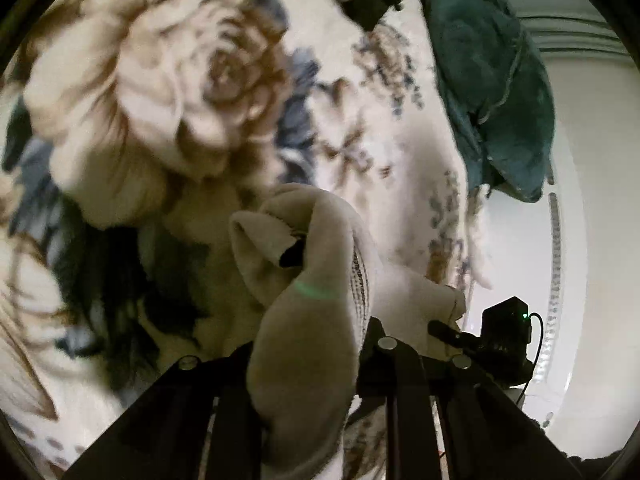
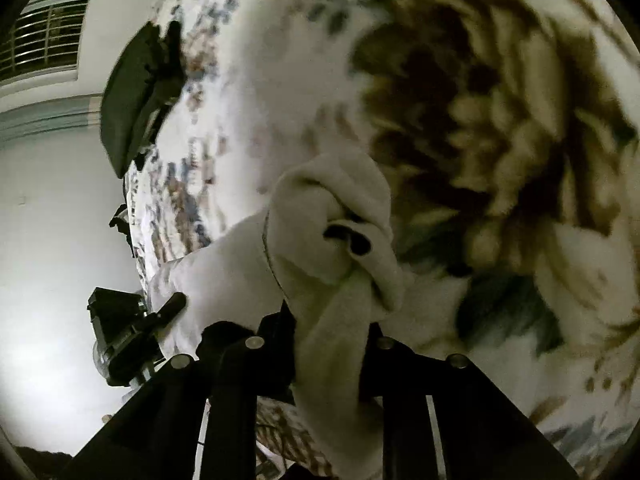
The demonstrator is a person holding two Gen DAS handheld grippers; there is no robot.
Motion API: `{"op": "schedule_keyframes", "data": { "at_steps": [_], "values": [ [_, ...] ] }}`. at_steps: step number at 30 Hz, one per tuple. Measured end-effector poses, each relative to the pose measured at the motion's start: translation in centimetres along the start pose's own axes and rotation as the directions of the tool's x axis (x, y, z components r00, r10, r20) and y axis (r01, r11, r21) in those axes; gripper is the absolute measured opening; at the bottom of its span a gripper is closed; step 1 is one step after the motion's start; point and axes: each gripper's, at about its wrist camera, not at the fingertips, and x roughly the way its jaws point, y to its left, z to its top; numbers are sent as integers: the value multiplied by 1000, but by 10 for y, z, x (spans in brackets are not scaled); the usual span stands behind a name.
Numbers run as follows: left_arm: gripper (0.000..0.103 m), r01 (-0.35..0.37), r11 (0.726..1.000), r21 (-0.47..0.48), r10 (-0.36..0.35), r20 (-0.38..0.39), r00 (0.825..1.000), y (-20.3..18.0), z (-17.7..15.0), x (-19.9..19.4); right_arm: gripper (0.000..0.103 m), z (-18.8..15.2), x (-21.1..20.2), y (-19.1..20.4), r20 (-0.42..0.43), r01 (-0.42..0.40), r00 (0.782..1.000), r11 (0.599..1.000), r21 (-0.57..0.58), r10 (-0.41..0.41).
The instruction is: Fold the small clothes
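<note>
A small cream-white garment (image 1: 308,320) hangs bunched over my left gripper (image 1: 294,254), whose dark fingertips just show through a fold; the jaws are shut on the cloth. The same garment (image 2: 332,280) is bunched around my right gripper (image 2: 348,238), also shut on it. The cloth stretches between the two grippers, lifted above a floral blanket (image 1: 160,92) that also fills the right wrist view (image 2: 500,100). The right gripper shows low right in the left wrist view (image 1: 496,340); the left gripper shows low left in the right wrist view (image 2: 132,332).
A dark teal garment (image 1: 492,92) lies at the blanket's far edge; it appears dark in the right wrist view (image 2: 136,100). A white wall (image 1: 592,240) runs beyond the blanket's edge. A barred window (image 2: 44,40) is at the upper left.
</note>
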Motion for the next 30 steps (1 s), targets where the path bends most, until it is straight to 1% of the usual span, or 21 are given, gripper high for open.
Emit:
{"op": "schedule_keyframes", "data": {
  "at_steps": [3, 5, 8, 11, 14, 15, 17, 18, 19, 20, 21, 23, 24, 25, 27, 28, 29, 30],
  "values": [
    [15, 17, 1000, -1, -17, 22, 1000, -15, 15, -24, 20, -1, -9, 31, 17, 6, 1000, 1000, -25, -5],
    [15, 26, 1000, 2, -26, 35, 999, -20, 29, -39, 20, 6, -16, 61, 33, 4, 999, 999, -44, -2],
    [15, 24, 999, 24, -25, 56, 998, -30, 63, -66, 20, 20, -26, 101, 60, -3, 998, 998, -69, 7],
    [15, 13, 998, 60, -18, 85, 996, -39, 112, -94, 20, 50, -25, 154, 95, -17, 995, 995, -96, 26],
    [15, -7, 995, 101, -6, 131, 991, -53, 171, -122, 19, 92, -18, 212, 136, -44, 989, 991, -126, 61],
    [15, -20, 993, 119, 1, 157, 988, -60, 198, -132, 19, 104, -15, 228, 148, -51, 987, 989, -137, 71],
    [15, -47, 988, 144, 18, 193, 981, -68, 237, -144, 19, 141, -4, 268, 172, -68, 980, 983, -169, 97],
    [15, -60, 986, 155, 25, 219, 975, -73, 265, -152, 19, 155, 3, 283, 178, -74, 978, 981, -179, 106],
    [15, -67, 984, 162, 27, 234, 972, -76, 284, -156, 19, 177, 14, 303, 186, -84, 975, 978, -191, 120],
    [16, -83, 982, 171, 37, 254, 966, -79, 310, -161, 19, 191, 20, 314, 191, -89, 973, 976, -199, 127],
    [16, -94, 980, 177, 45, 265, 963, -80, 327, -163, 19, 209, 28, 328, 195, -94, 971, 974, -207, 135],
    [16, -140, 973, 182, 85, 282, 956, -80, 376, -164, 19, 247, 52, 353, 201, -103, 969, 972, -209, 146],
    [16, -151, 971, 183, 96, 280, 955, -77, 388, -162, 19, 265, 64, 364, 202, -103, 969, 973, -209, 145],
    [16, -175, 969, 175, 122, 280, 952, -72, 410, -158, 19, 280, 75, 372, 203, -97, 969, 975, -202, 139],
    [16, -223, 962, 160, 174, 271, 947, -58, 442, -150, 19, 307, 95, 385, 199, -88, 972, 978, -191, 126],
    [17, -244, 957, 156, 197, 268, 943, -53, 450, -146, 19, 318, 109, 391, 195, -69, 975, 978, -196, 108],
    [18, -283, 948, 148, 239, 262, 935, -44, 464, -140, 19, 329, 122, 398, 196, -37, 978, 978, -204, 78],
    [20, -294, 945, 145, 252, 253, 934, -38, 470, -135, 19, 337, 132, 401, 197, -11, 979, 977, -211, 54]
  ]
}}
